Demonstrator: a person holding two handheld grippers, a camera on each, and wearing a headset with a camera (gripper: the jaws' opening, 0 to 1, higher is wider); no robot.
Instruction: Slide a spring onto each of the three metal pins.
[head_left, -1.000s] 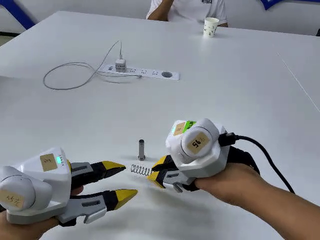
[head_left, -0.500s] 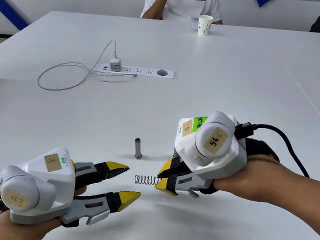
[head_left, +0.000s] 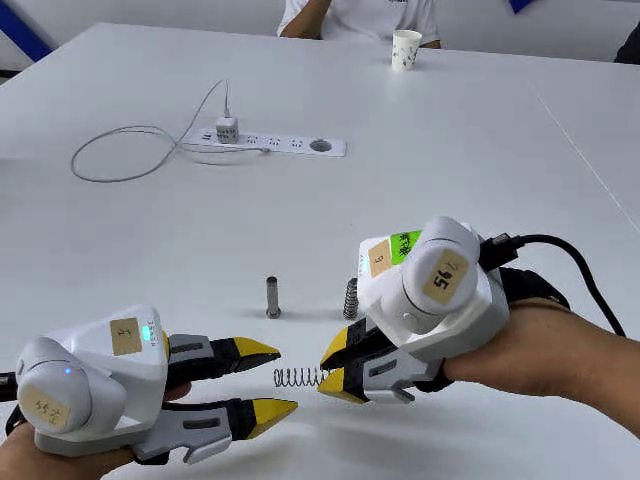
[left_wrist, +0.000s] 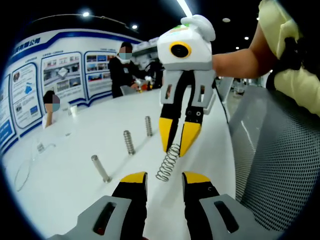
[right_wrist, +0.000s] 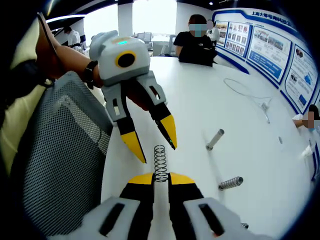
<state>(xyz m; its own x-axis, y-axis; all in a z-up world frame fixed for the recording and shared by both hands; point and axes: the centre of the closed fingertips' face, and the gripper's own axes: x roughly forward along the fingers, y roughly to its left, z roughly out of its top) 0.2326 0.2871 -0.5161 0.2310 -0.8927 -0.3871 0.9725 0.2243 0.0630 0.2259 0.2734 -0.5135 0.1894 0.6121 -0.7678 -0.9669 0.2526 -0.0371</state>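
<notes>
**One spring seated, one in hand**

Near the front edge of the desk (head_left: 470, 150), the right gripper (head_left: 335, 368) is clamped on one end of a loose spring (head_left: 298, 377) and holds it roughly level. The free end points between the parted jaws of the left gripper (head_left: 284, 378), which grips nothing. Just beyond stand a bare pin (head_left: 272, 297) and a loaded pin (head_left: 350, 298), its spring seated. A third pin (left_wrist: 148, 126) stands farther along the row; whether it carries a spring cannot be told. Judged from this, at least the bare pin is left to fit.
</notes>
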